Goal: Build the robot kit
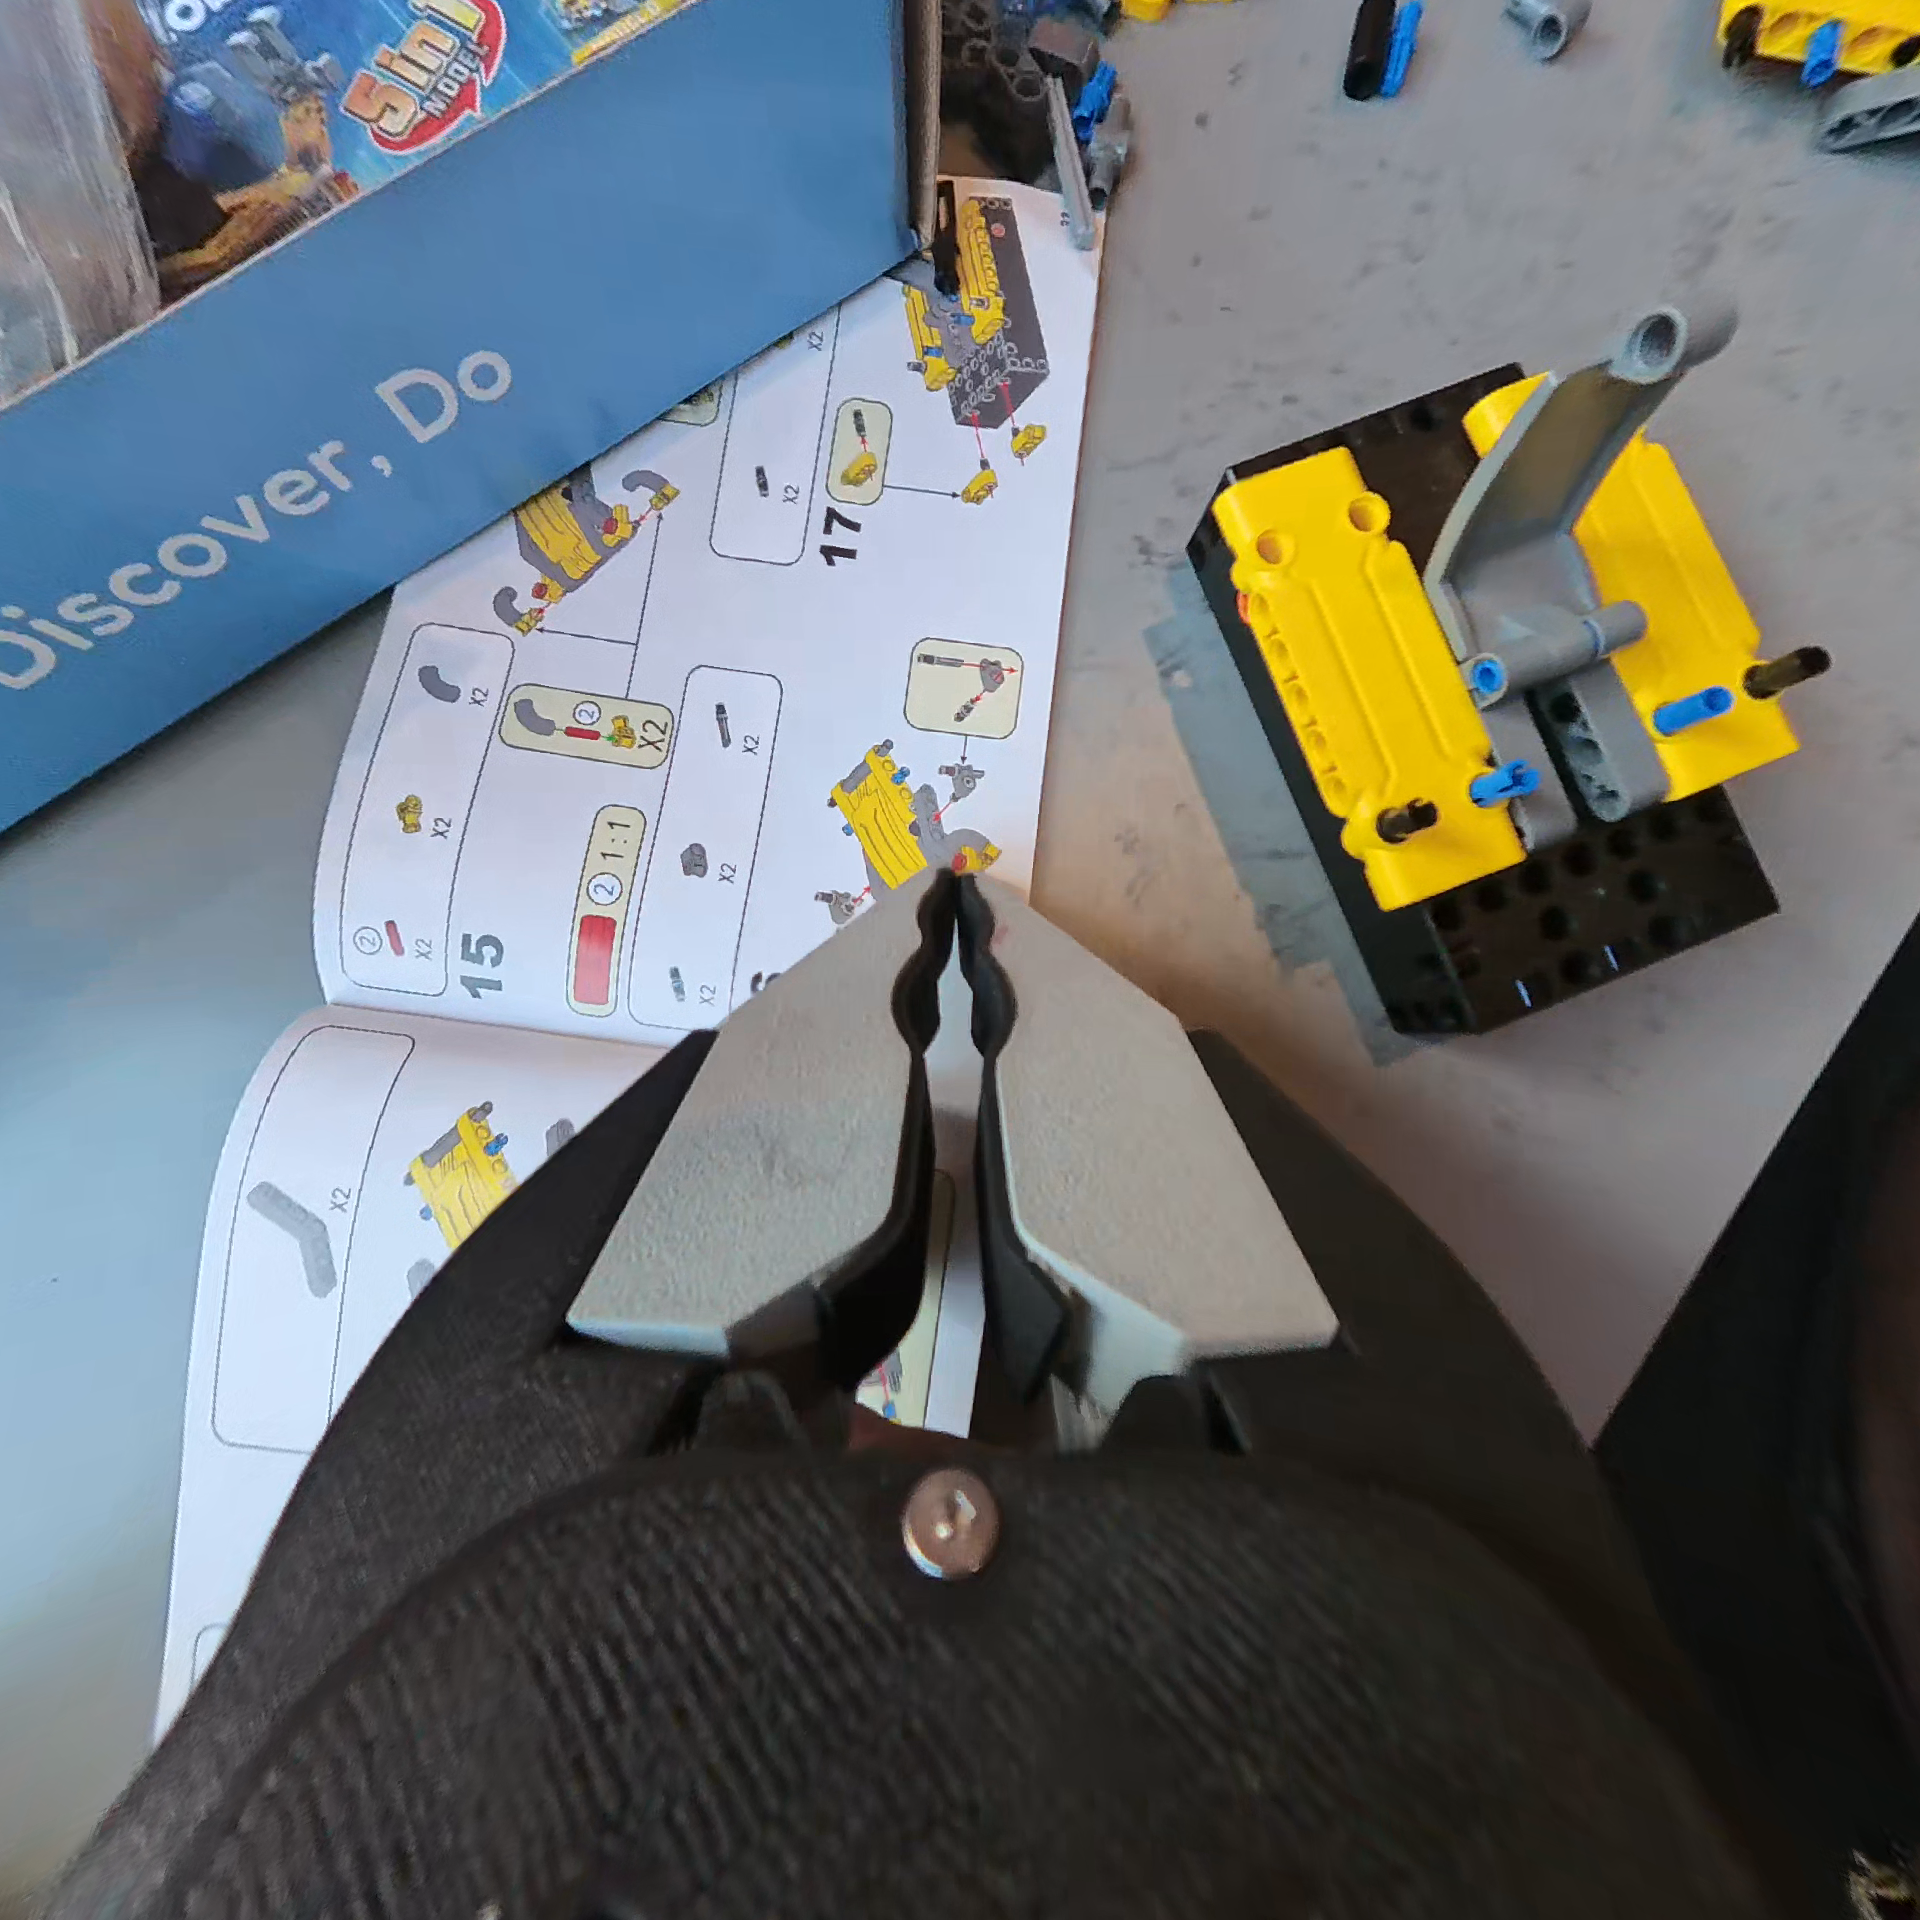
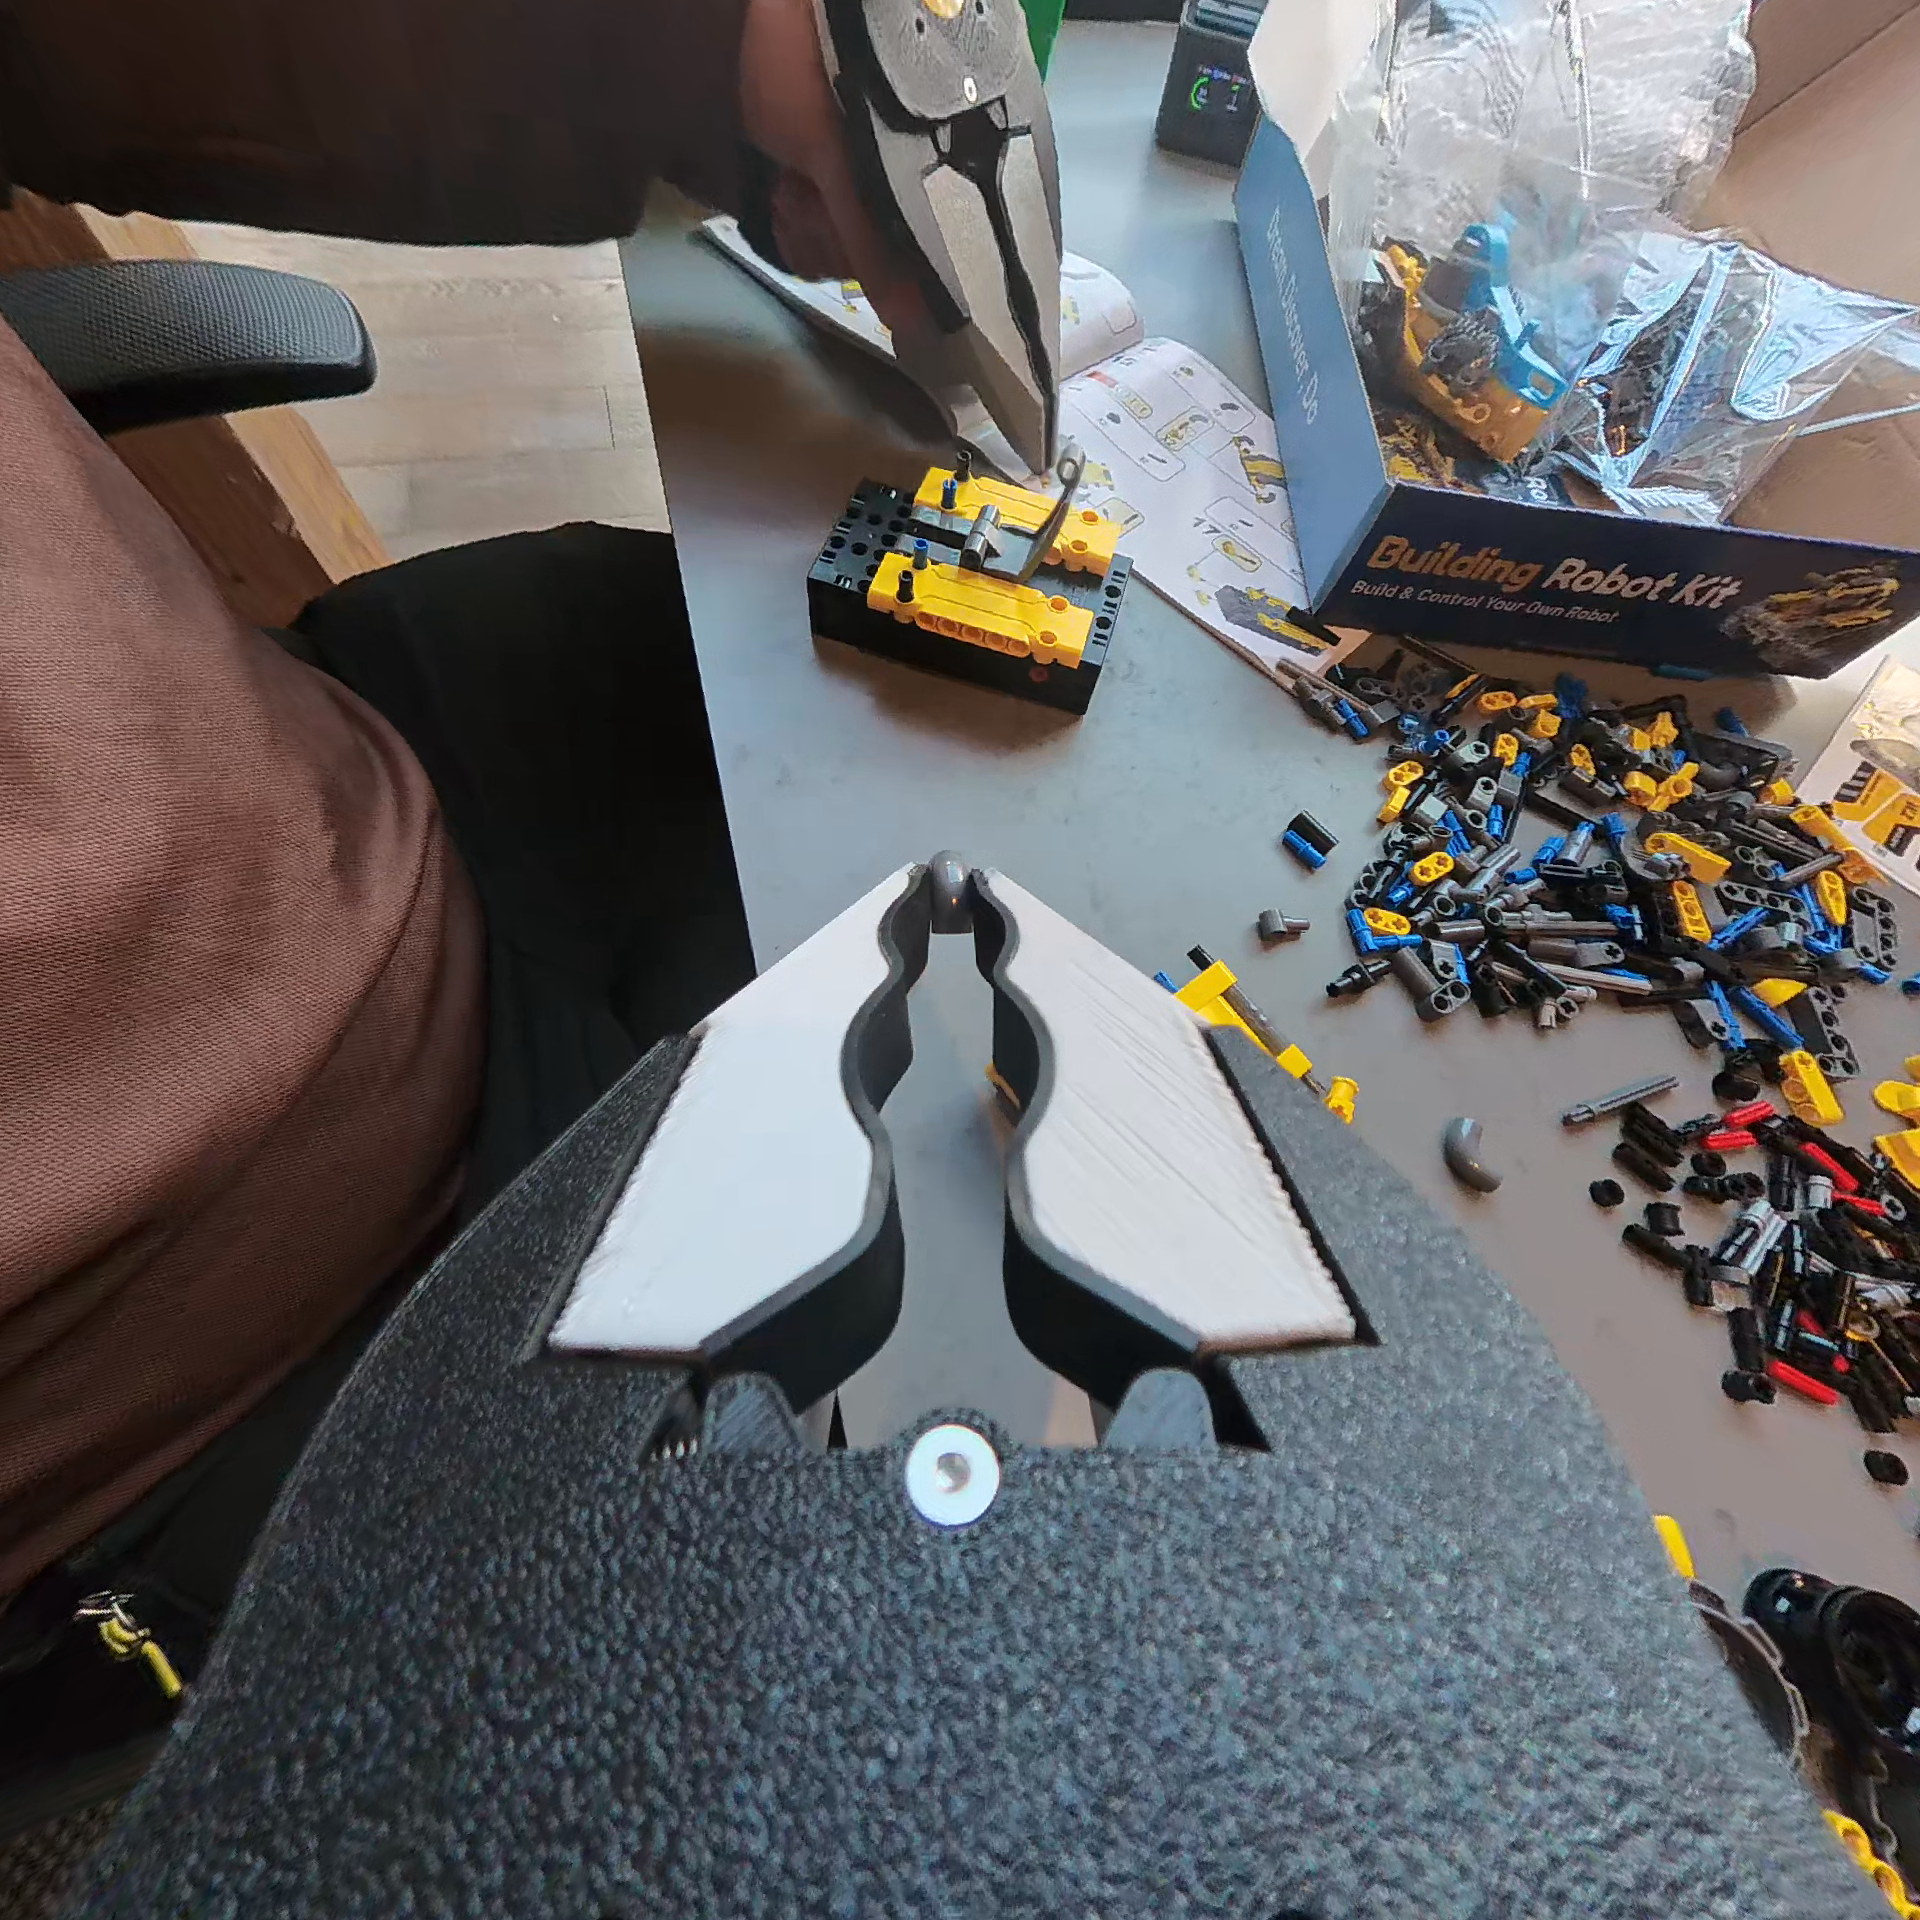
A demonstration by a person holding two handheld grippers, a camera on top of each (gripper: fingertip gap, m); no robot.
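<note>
My left gripper is shut, its black pads together at the tips, above the open instruction booklet. I cannot make out anything between its pads. To its right stands a black block with yellow beams and a grey curved panel. In the right wrist view the left gripper hangs just above the far side of that assembly. My right gripper is shut on a small grey curved piece, held at the fingertips over the grey table near its front edge.
A blue kit box with a plastic bag of parts stands at the back right. A pile of loose black, blue, yellow and grey parts lies to the right. A seated person and a chair armrest are at the left. There is about 25 cm between the tips of the two grippers.
</note>
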